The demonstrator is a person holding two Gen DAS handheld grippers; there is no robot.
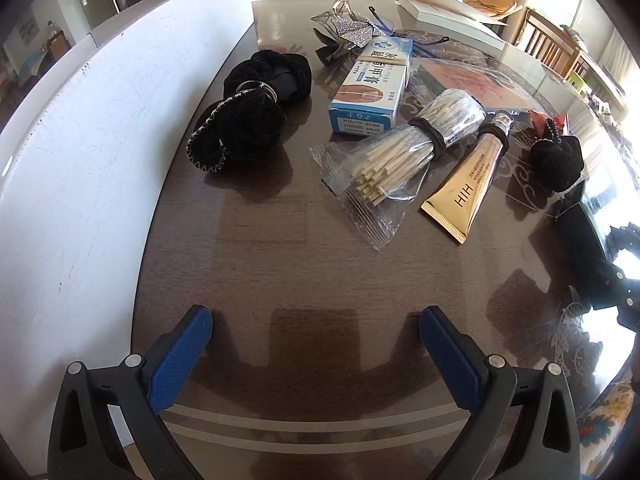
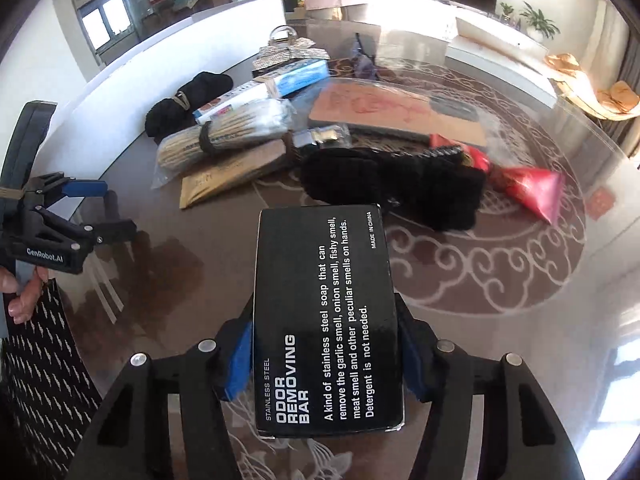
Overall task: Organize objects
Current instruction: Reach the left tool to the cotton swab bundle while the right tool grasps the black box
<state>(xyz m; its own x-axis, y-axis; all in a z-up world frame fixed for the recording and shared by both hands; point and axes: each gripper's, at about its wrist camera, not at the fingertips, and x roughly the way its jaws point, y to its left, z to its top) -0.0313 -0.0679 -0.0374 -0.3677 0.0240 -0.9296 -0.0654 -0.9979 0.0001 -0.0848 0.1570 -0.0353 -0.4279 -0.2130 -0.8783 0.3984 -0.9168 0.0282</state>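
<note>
The odor removing bar box, clamped lengthwise in the right tongs, hangs above the table for sorting, while the left tongs gape wide, empty.

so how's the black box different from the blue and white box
The black box is clamped between the right gripper pads, held above the table; the blue and white box lies flat on the table, touched by no gripper. The black box bears white English print; the blue and white box bears Chinese characters and a band round it. Both are small rectangular cartons.
</note>
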